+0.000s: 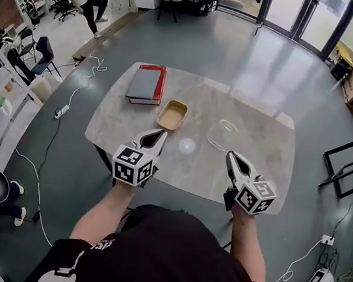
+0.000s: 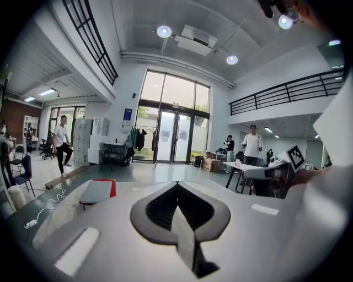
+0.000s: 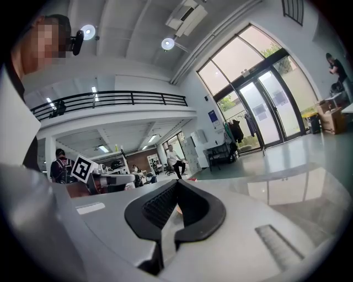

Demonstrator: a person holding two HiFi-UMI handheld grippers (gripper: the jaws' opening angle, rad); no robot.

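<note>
Head view: left tool [image 1: 162,132] and right tool [image 1: 230,155] both closed, empty, above desk [image 1: 263,176] at frame centre; tray [image 1: 172,114] just beyond left; clear item [image 1: 222,135] indistinct.

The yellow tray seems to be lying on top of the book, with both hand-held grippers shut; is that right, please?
Not quite: the head view shows the yellow tray on the table beside the book, not on it. The left hand-held gripper and the right hand-held gripper are indeed shut.
</note>
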